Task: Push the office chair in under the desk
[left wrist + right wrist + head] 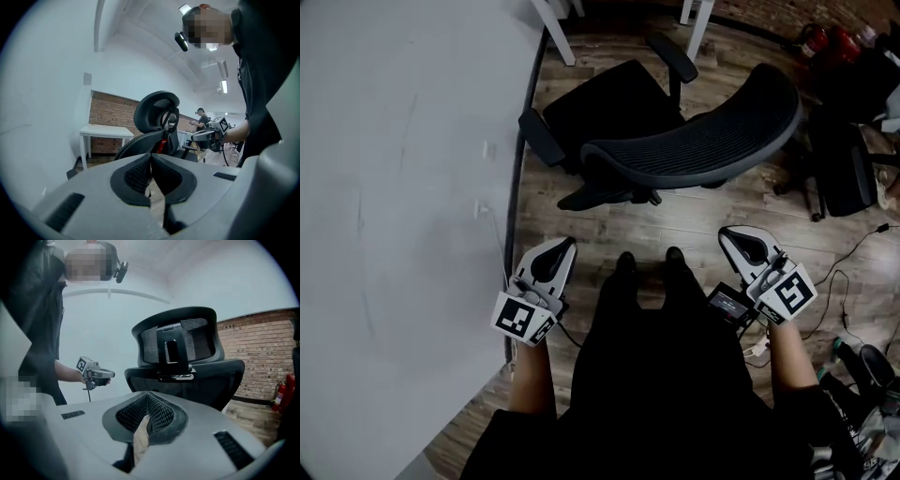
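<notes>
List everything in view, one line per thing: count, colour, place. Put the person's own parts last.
office chair: one, black with mesh back, middle of the floor ahead.
second chair: one, black, far right.
table: one, white, by the brick wall.
fire extinguishers: apparently two, red, far right corner.
cable: at least one, dark, floor at right.
wall: one, white, left side.
floor: wood planks.
shoes: two, black, behind the chair.
left gripper: one, grey, shut, empty.
right gripper: one, grey, shut, empty.
</notes>
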`<state>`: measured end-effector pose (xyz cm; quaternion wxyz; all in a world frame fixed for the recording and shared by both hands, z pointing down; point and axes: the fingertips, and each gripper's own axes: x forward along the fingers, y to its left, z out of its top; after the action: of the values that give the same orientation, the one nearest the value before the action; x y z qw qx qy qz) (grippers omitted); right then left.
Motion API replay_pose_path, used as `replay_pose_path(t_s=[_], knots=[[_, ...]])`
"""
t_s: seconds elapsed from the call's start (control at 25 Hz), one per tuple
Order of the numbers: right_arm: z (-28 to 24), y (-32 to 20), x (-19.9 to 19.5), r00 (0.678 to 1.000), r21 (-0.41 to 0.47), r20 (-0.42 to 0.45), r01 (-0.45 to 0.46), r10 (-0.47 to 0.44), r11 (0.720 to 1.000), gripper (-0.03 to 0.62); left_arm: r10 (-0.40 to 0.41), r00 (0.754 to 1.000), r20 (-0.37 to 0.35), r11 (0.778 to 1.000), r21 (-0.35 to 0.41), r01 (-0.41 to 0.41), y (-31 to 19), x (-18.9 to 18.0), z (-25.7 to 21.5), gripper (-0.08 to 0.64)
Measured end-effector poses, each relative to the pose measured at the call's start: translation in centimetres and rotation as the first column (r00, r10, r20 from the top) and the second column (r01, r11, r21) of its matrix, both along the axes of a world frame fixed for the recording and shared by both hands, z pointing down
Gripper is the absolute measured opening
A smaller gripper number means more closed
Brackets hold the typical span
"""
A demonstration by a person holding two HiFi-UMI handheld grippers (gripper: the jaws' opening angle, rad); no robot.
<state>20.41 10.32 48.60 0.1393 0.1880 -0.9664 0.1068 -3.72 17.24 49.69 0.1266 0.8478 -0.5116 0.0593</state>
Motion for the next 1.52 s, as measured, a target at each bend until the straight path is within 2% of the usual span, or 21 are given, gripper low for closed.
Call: replay_pose_path(t_s=[0.2, 0.48, 0.6, 0.68, 0.76, 0.88, 1.0, 1.08, 1.16, 1.28, 1.36, 1.44, 1.52], knots=[[0.3, -1.8, 1.7, 0.999, 0.004, -0.013, 0.053, -0.053, 0.999, 0.008, -0.026, 1.0, -0.008, 1.0, -0.001, 0.026, -0.5, 1.8, -1.0, 0.017], [0.6, -3.9, 3.9, 0.992, 0.014, -0.03, 0.122, -0.121, 0.992, 0.008, -0.062, 0.998, 0.029, 0.998, 0.014, 0.062, -1.4, 3.3, -1.4, 0.017], [-0.4, -4.1, 4.6, 0.985, 0.058, -0.041, 0.172, -0.17, 0.983, 0.008, -0.104, 0.993, 0.062, 0.993, 0.061, 0.1, -1.2, 2.8, -2.8, 0.017], [-1.0, -4.5, 5.6, 0.976, 0.098, -0.073, 0.21, -0.204, 0.973, 0.008, -0.135, 0.985, 0.106, 0.988, 0.085, 0.126, -1.0, 2.0, -3.9, 0.017], [-1.6, -5.6, 7.0, 0.966, 0.152, -0.132, 0.241, -0.222, 0.959, 0.008, -0.152, 0.976, 0.156, 0.988, 0.052, 0.146, -1.1, 1.3, -4.6, 0.018], [-2.6, -7.8, 8.5, 0.948, 0.225, -0.226, 0.273, -0.223, 0.935, 0.014, -0.128, 0.962, 0.24, 0.991, -0.007, 0.134, -1.7, 1.1, -5.9, 0.02], [-4.0, -9.6, 9.4, 0.927, 0.27, -0.293, 0.313, -0.232, 0.911, 0.123, -0.089, 0.938, 0.334, 0.995, -0.014, 0.1, -2.3, 1.4, -7.3, 0.047], [-4.9, -10.7, 9.7, 0.913, 0.292, -0.334, 0.339, -0.236, 0.894, 0.142, -0.06, 0.918, 0.393, 0.997, -0.021, 0.075, -2.7, 2.0, -8.1, 0.131], [-5.8, -11.8, 9.9, 0.898, 0.304, -0.368, 0.364, -0.244, 0.88, 0.171, -0.024, 0.891, 0.453, 0.999, -0.032, 0.043, -3.1, 2.8, -8.6, 0.158], [-6.8, -13.8, 9.3, 0.877, 0.328, -0.403, 0.405, -0.261, 0.854, 0.179, 0.058, 0.836, 0.545, 0.998, -0.059, -0.031, -3.7, 3.6, -8.4, 0.191], [-7.4, -15.2, 8.6, 0.864, 0.355, -0.419, 0.439, -0.279, 0.826, 0.184, 0.114, 0.802, 0.587, 0.993, -0.091, -0.075, -4.1, 3.6, -7.5, 0.201], [-7.9, -16.5, 7.9, 0.832, 0.39, -0.46, 0.502, -0.308, 0.772, 0.195, 0.144, 0.783, 0.605, 0.988, -0.125, -0.085, -4.4, 3.3, -6.8, 0.206], [-7.8, -17.7, 7.2, 0.774, 0.412, -0.533, 0.59, -0.342, 0.694, 0.211, 0.17, 0.767, 0.619, 0.983, -0.158, -0.091, -4.8, 3.1, -6.2, 0.212]])
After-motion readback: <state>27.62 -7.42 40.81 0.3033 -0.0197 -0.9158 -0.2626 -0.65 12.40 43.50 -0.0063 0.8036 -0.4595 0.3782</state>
